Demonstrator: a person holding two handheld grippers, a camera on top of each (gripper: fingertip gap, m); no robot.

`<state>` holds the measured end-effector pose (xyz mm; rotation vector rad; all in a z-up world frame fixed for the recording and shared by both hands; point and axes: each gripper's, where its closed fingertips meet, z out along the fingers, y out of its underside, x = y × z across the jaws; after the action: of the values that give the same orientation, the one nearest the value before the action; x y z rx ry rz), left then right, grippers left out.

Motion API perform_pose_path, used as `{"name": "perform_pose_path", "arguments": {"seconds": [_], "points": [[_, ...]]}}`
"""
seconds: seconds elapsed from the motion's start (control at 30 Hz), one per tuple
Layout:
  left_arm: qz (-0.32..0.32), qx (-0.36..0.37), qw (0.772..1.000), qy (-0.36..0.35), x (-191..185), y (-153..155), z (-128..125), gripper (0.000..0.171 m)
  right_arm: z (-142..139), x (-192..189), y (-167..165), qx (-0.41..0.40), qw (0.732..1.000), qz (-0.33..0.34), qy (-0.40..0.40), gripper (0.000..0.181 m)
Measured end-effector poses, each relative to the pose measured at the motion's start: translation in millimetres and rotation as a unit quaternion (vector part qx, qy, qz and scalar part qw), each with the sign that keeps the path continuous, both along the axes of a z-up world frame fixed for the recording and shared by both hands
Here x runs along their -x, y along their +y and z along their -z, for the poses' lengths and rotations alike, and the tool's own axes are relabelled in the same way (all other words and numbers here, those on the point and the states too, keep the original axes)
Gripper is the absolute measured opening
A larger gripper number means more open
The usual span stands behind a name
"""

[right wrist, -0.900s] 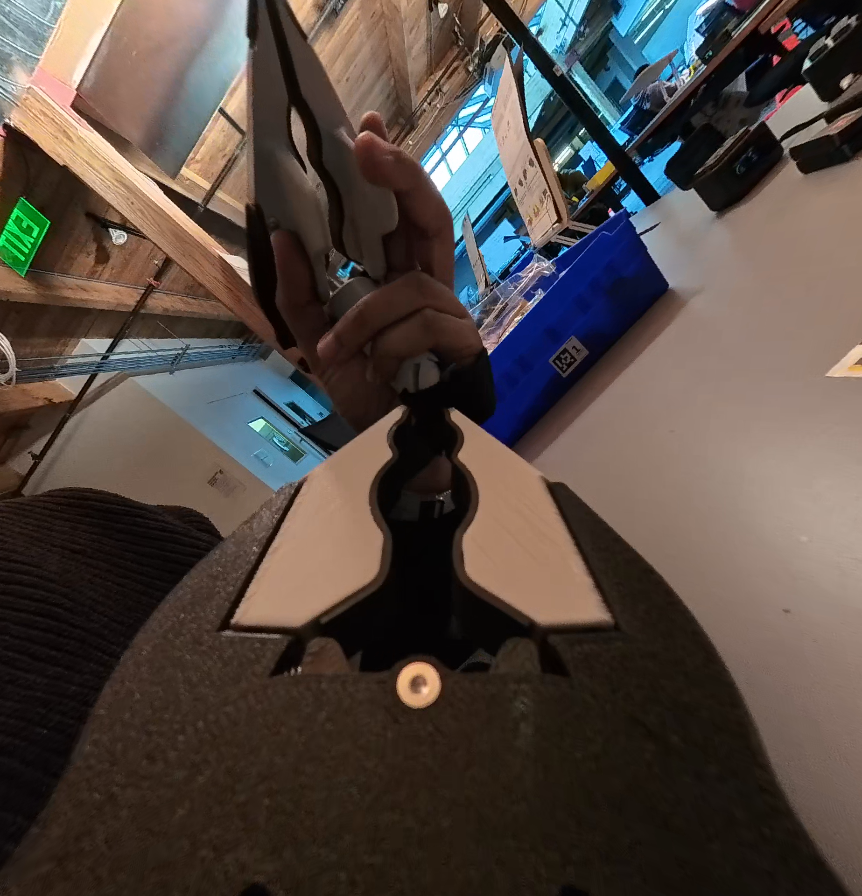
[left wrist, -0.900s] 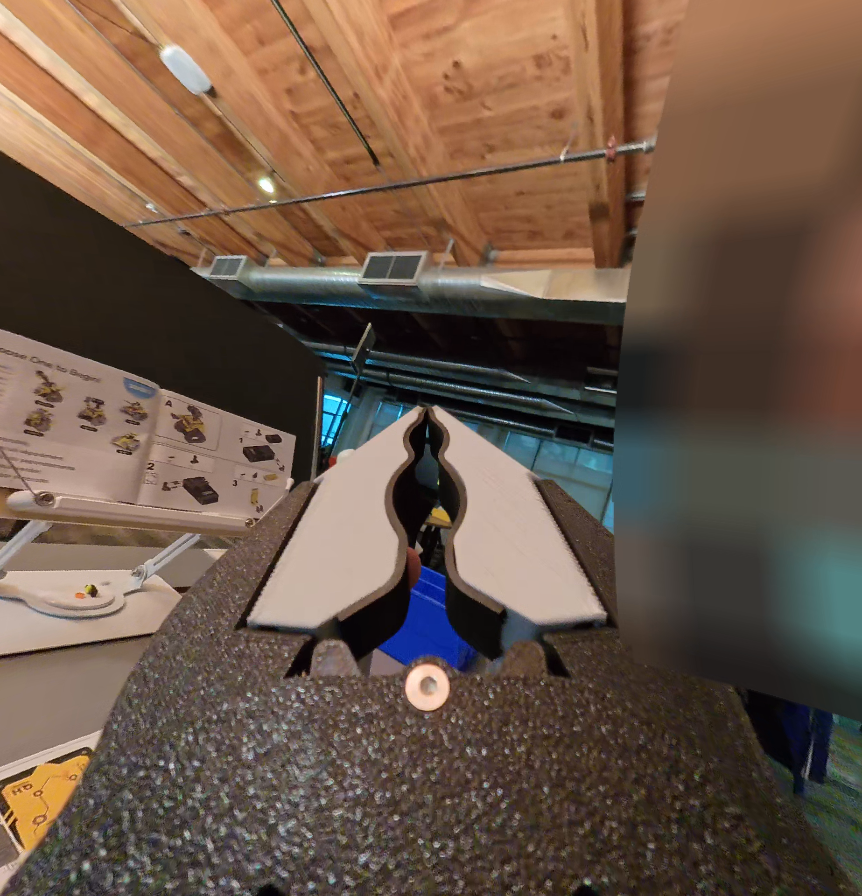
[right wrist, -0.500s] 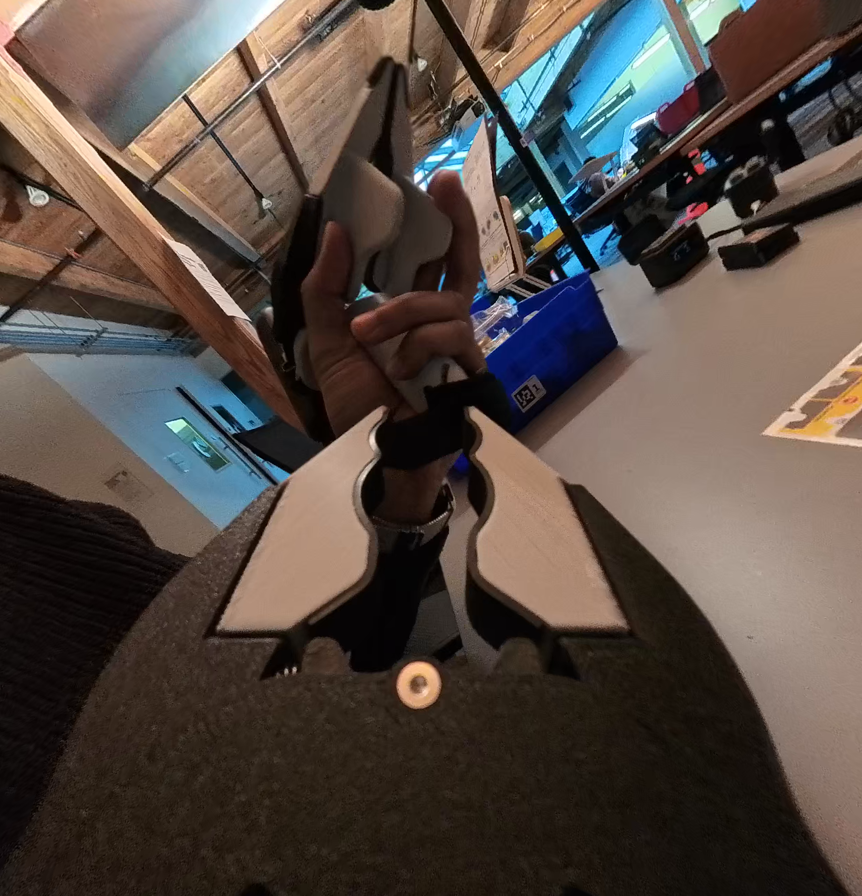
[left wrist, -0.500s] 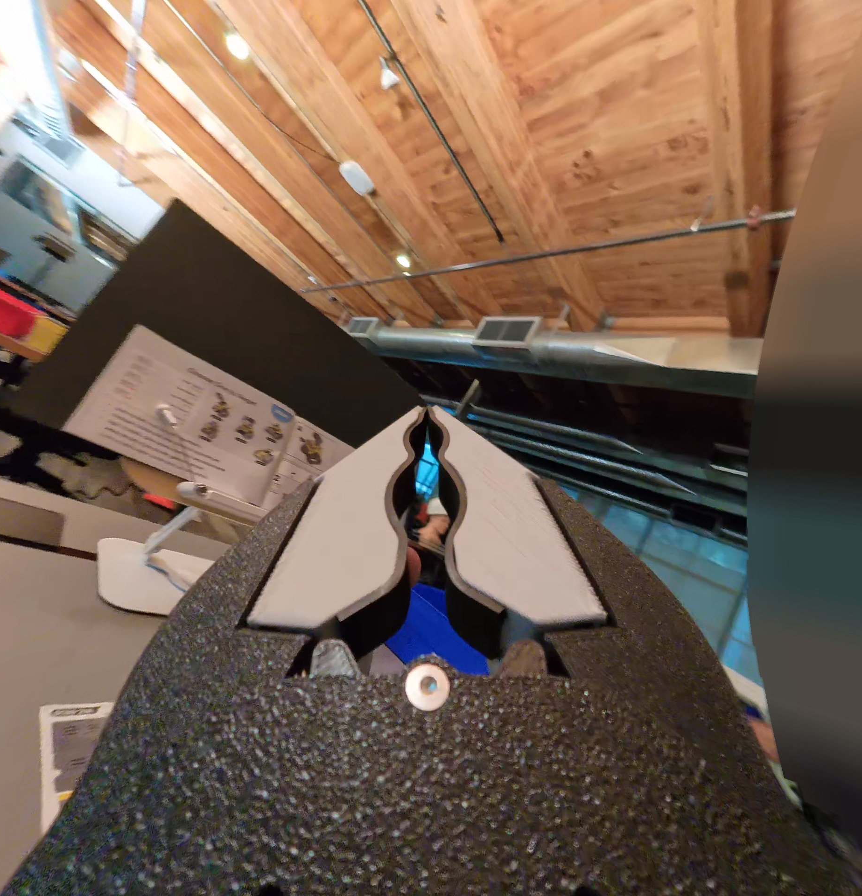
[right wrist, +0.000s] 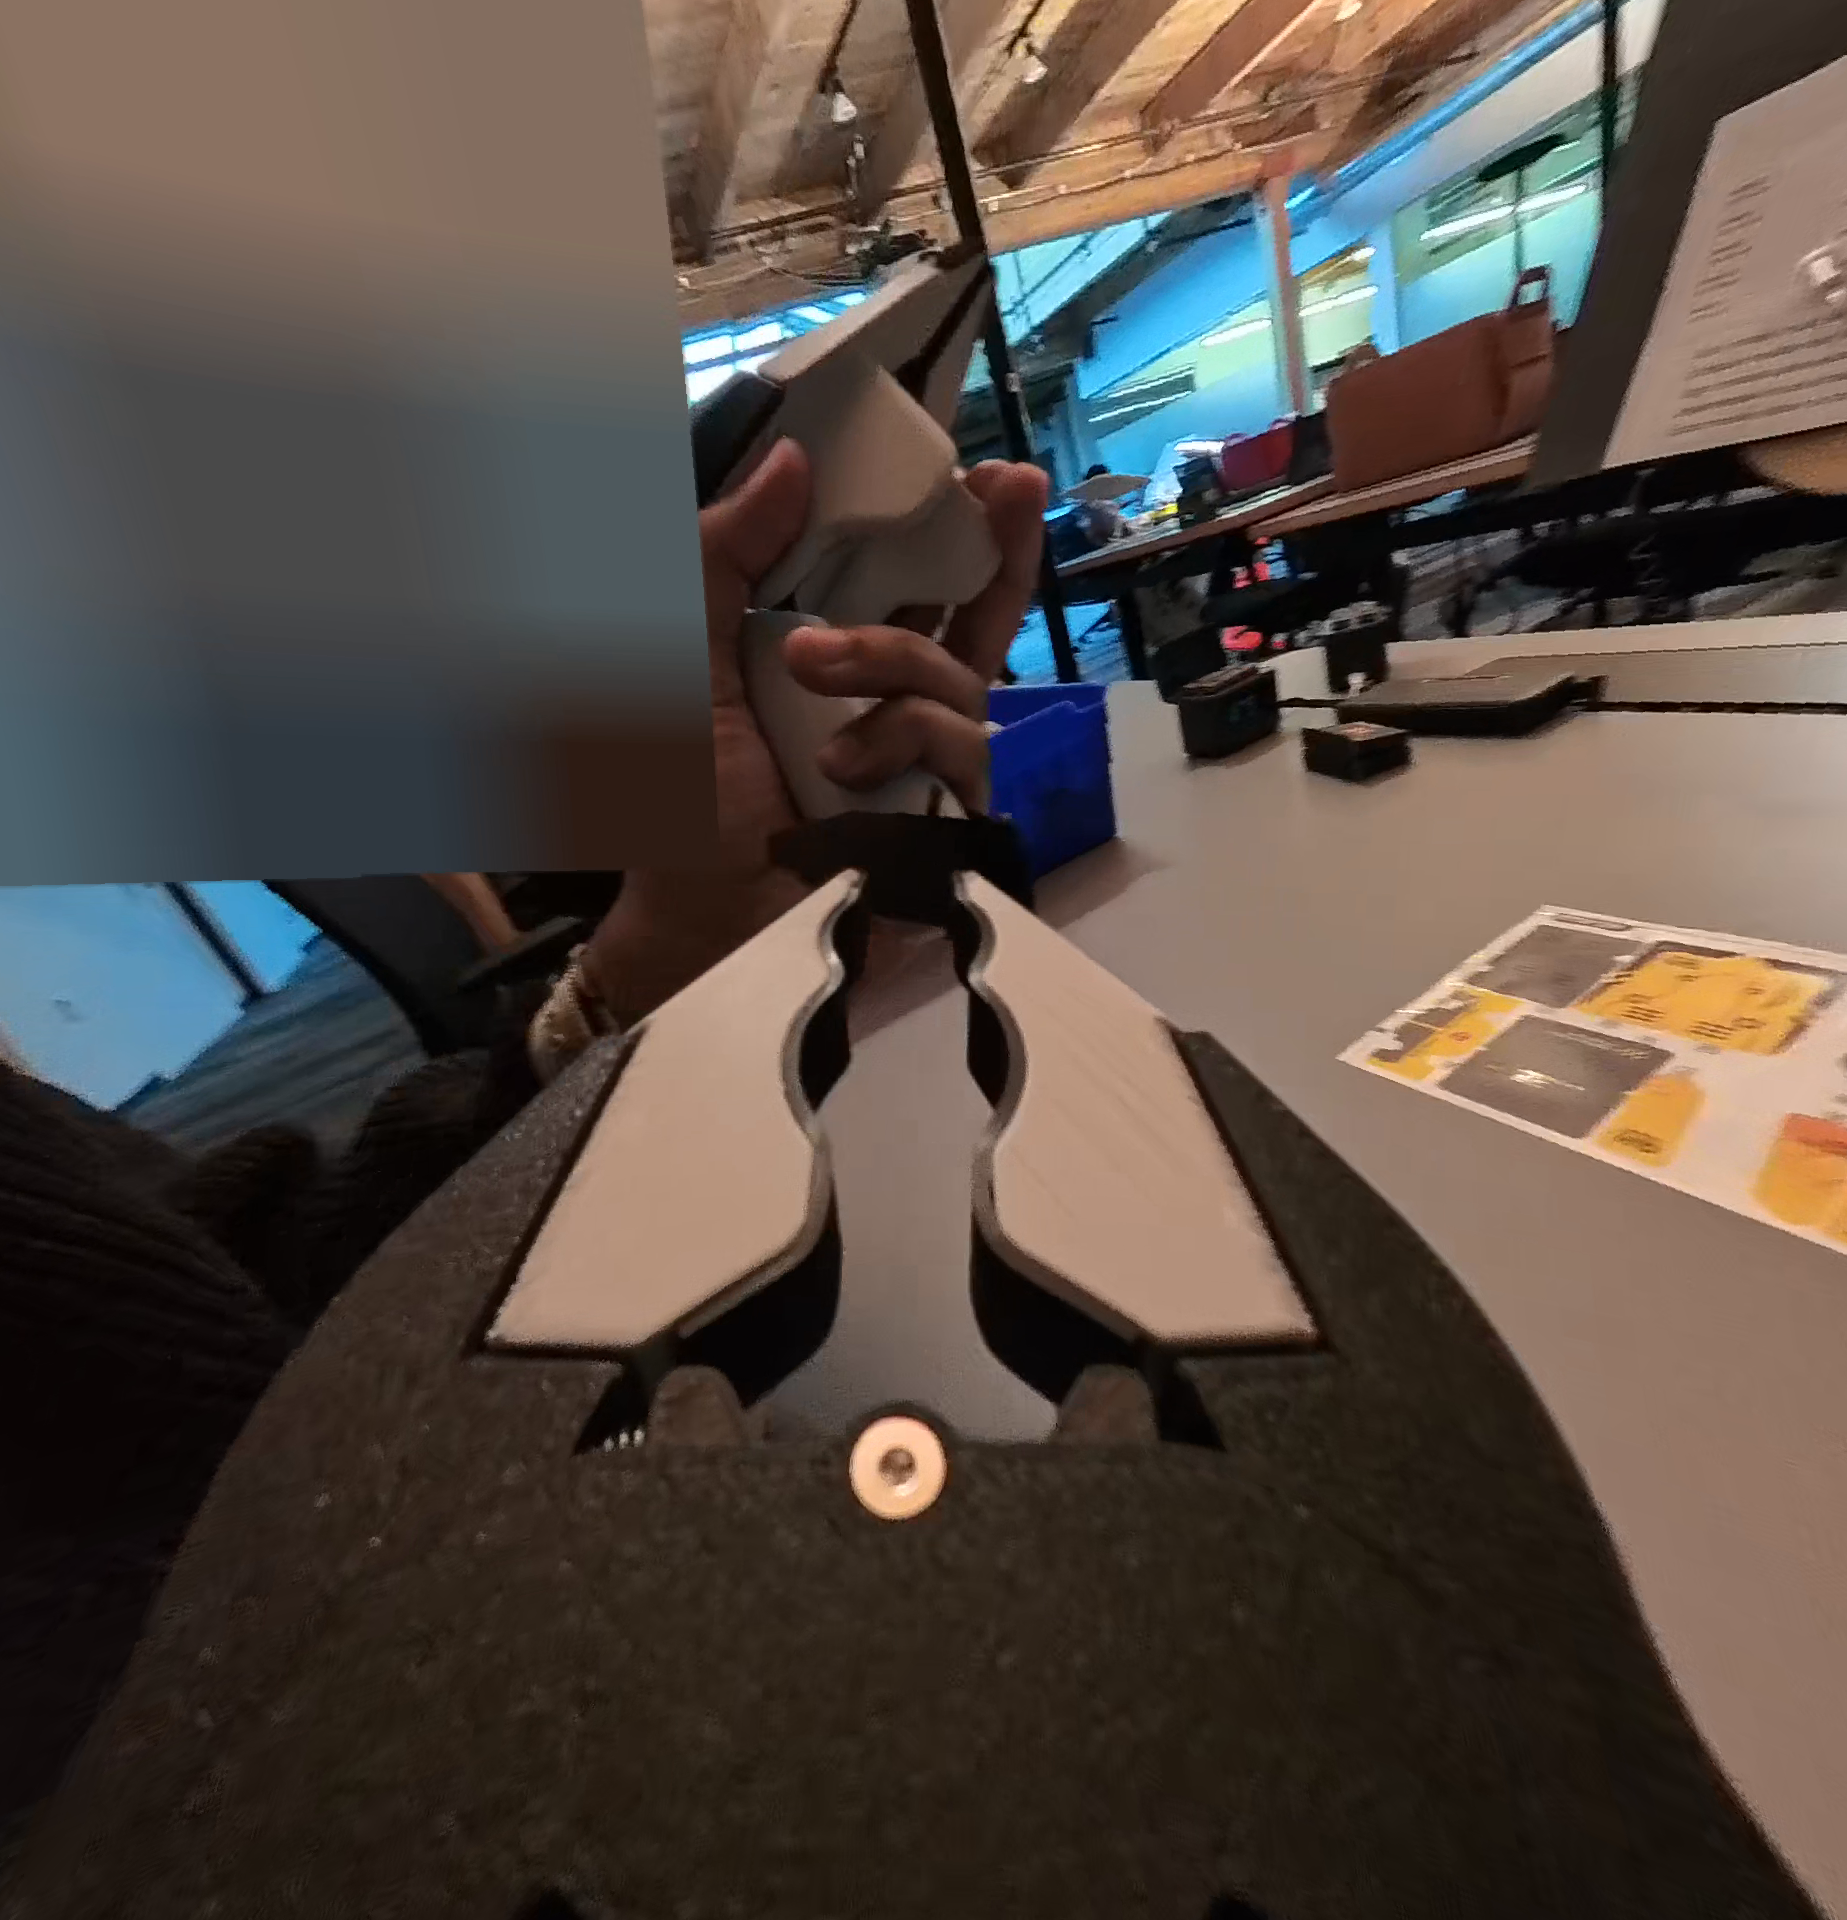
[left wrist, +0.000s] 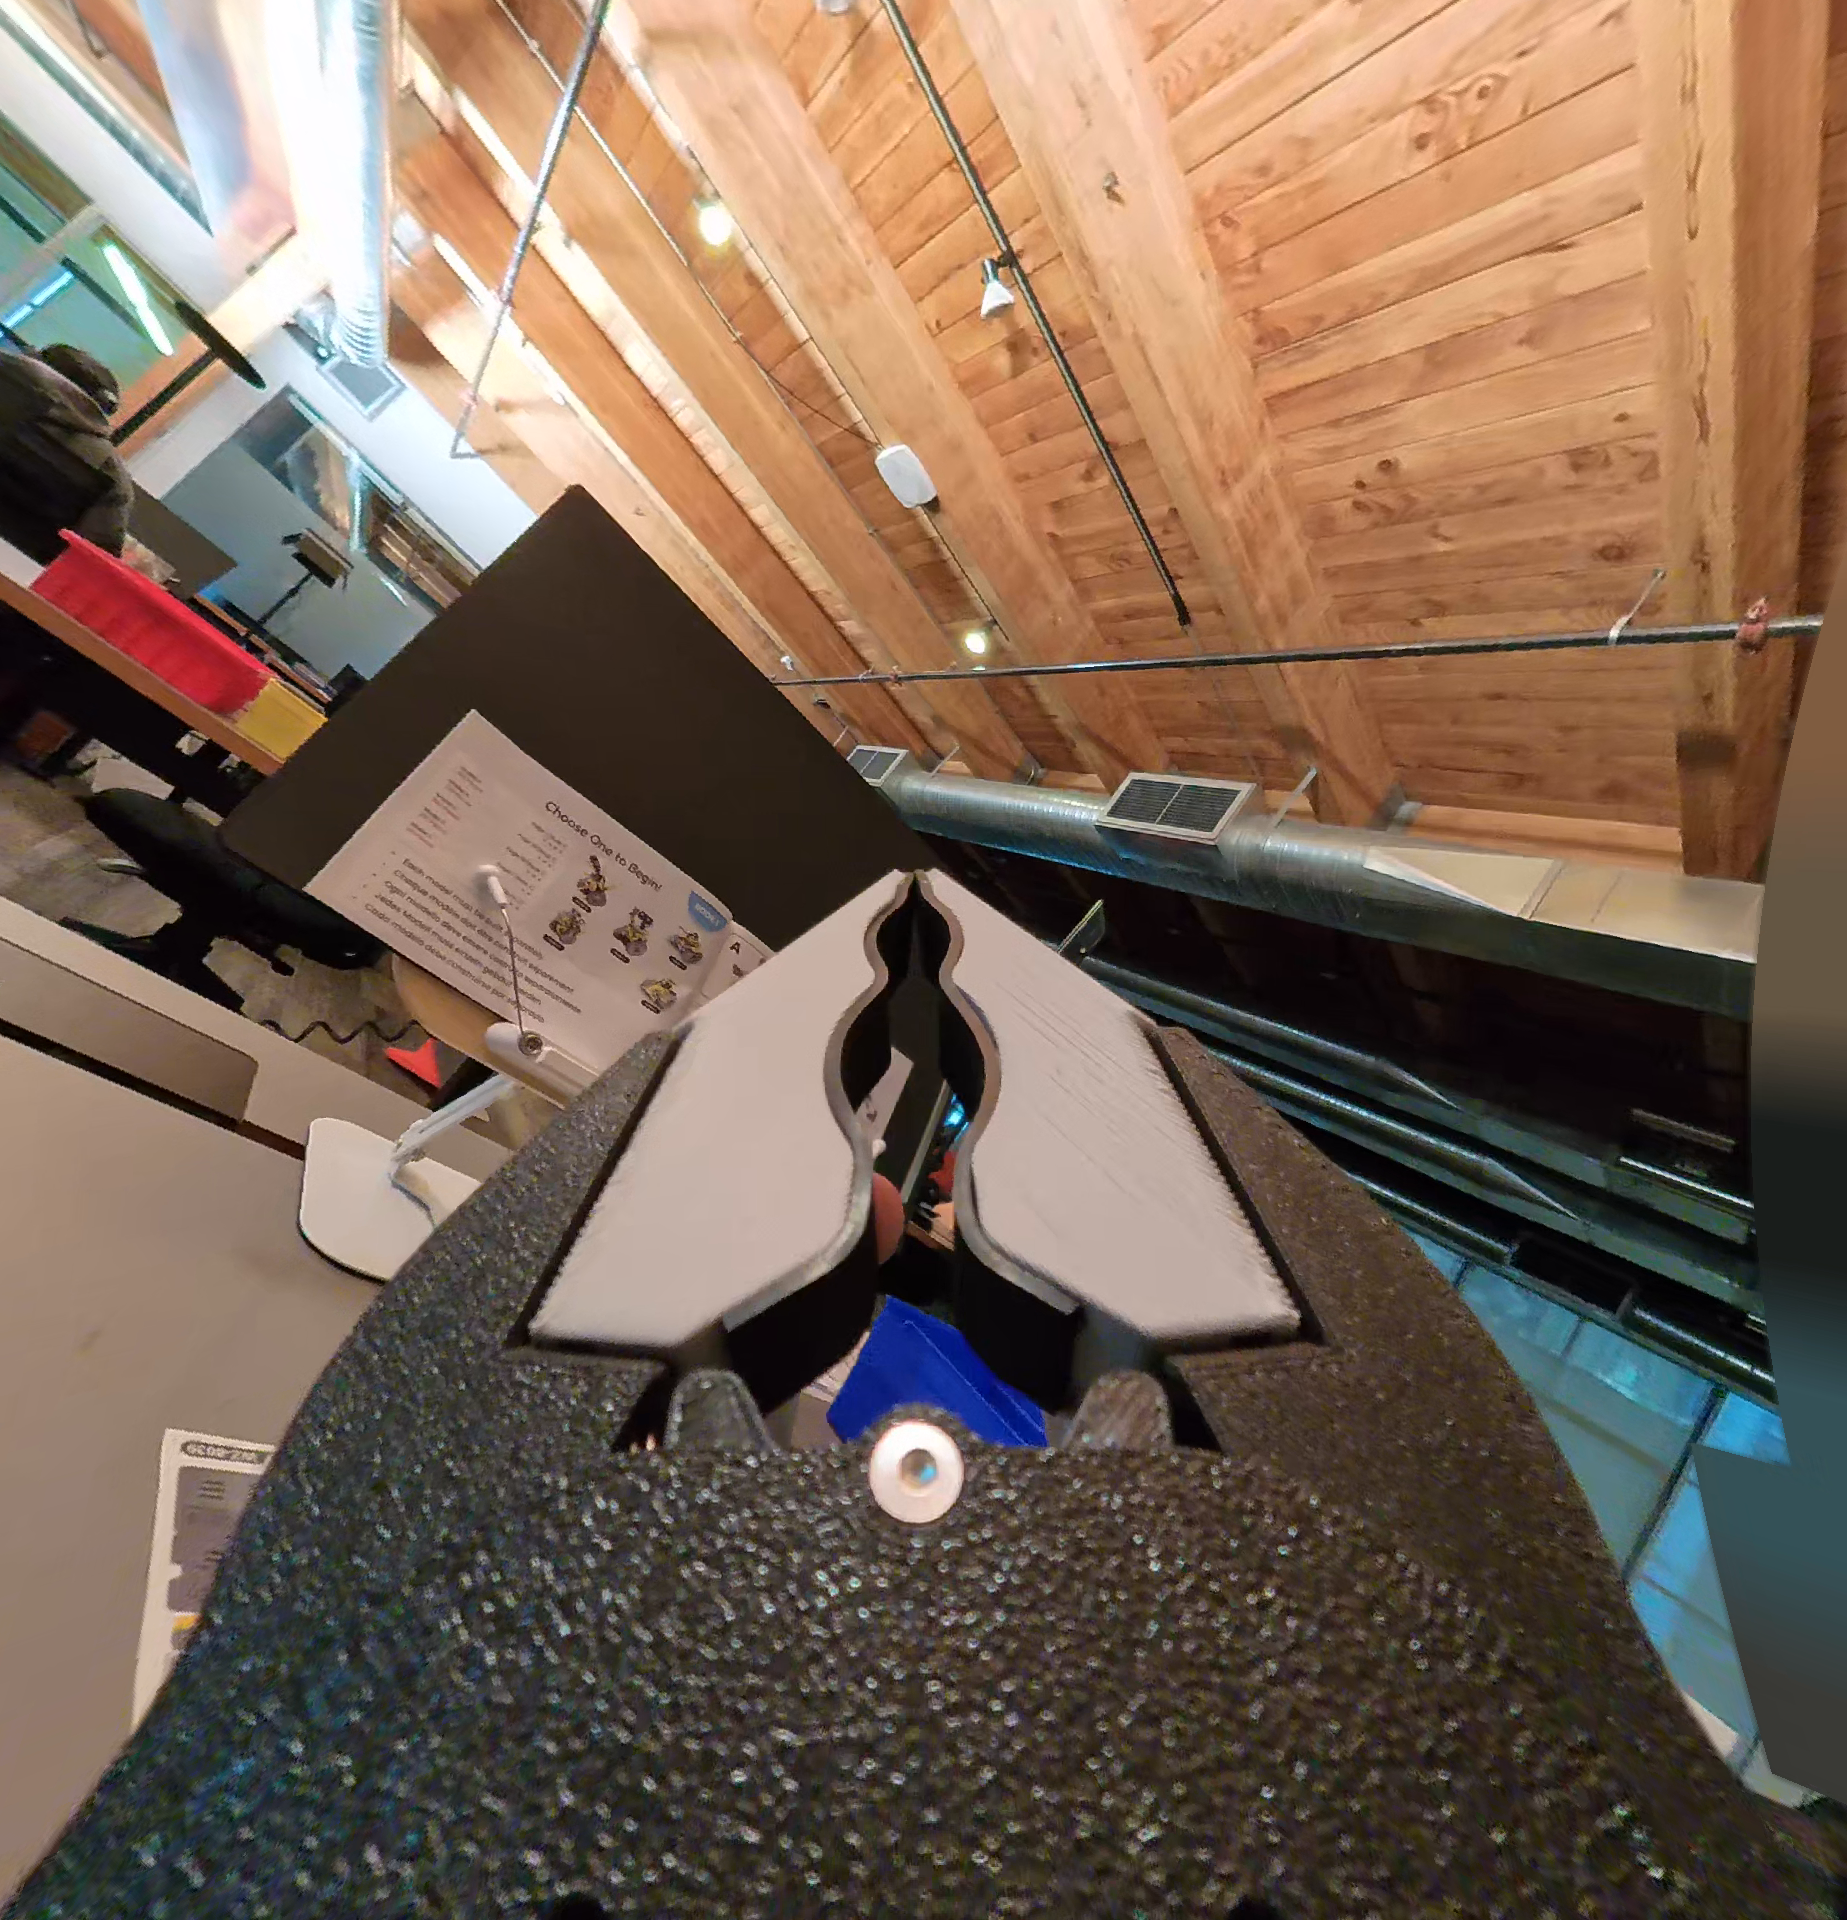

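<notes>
1. Left claw point(left wrist: 917, 883) clenched, tips meeting on nothing, tilted up at the ceiling point(left wrist: 1314, 364); booklet point(left wrist: 545, 894) on its stand beside it.
2. Right claw point(right wrist: 908, 894) released, gap empty, above the bench point(right wrist: 1418, 831); sheet point(right wrist: 1646, 1049) lies right.

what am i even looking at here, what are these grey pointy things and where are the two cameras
Each picture comes from a camera mounted on a hand-held gripper, looking along its two grey fingers. The left gripper points up at a wooden ceiling, fingertips together, holding nothing. The right gripper has a gap between its tips and is also empty. Beyond it, a person's hand holds the other gripper upright. On the grey table lie a yellow printed sheet, a blue bin and small black boxes. An instruction booklet sits on a stand.
</notes>
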<state>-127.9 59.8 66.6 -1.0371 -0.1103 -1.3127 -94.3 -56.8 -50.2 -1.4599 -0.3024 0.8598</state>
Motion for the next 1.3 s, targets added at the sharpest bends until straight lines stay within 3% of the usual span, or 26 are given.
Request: {"name": "perform_pose_path", "arguments": {"seconds": [0.1,0.23,0.57,0.7,0.87,0.97,1.07,1.13,1.2,1.23,1.3], "points": [[-0.001,-0.001,1.0,-0.002,0,-1,-1,0.0,6,-11,8,0.0,0.999,0.037,-0.009,0.006],[0.001,0.002,1.0,-0.008,-3,-5,0,0.0,6,3,3,0.005,1.0,-0.006,-0.008,0.0],[-0.025,-0.011,0.999,0.022,-8,-5,5,0.0,14,2,5,0.004,0.998,0.009,-0.061,0.0],[-0.036,-0.017,0.999,0.035,-8,-4,5,0.0,1,-6,2,-0.017,0.999,0.012,-0.03,0.0],[-0.014,-0.012,0.997,0.075,-28,-4,13,0.0,18,-3,8,0.007,0.998,0.004,-0.058,0.0],[0.052,-0.006,0.989,0.141,-57,-3,24,0.0,13,-18,12,0.004,0.999,0.012,-0.047,0.0],[0.12,-0.005,0.946,0.302,-98,3,58,0.0,14,-45,24,0.018,0.998,0.019,-0.066,0.004],[0.154,0.001,0.888,0.434,-117,13,95,0.013,29,-63,39,0.062,0.992,0.004,-0.109,0.032],[0.115,0.006,0.838,0.534,-118,44,124,0.038,50,-89,61,0.118,0.981,-0.002,-0.153,0.054],[0.085,-0.001,0.819,0.568,-116,63,133,0.041,58,-104,76,0.14,0.976,0.002,-0.164,0.065],[0.06,-0.028,0.777,0.626,-116,94,154,0.04,70,-138,110,0.166,0.97,0.023,-0.176,0.067]]}}
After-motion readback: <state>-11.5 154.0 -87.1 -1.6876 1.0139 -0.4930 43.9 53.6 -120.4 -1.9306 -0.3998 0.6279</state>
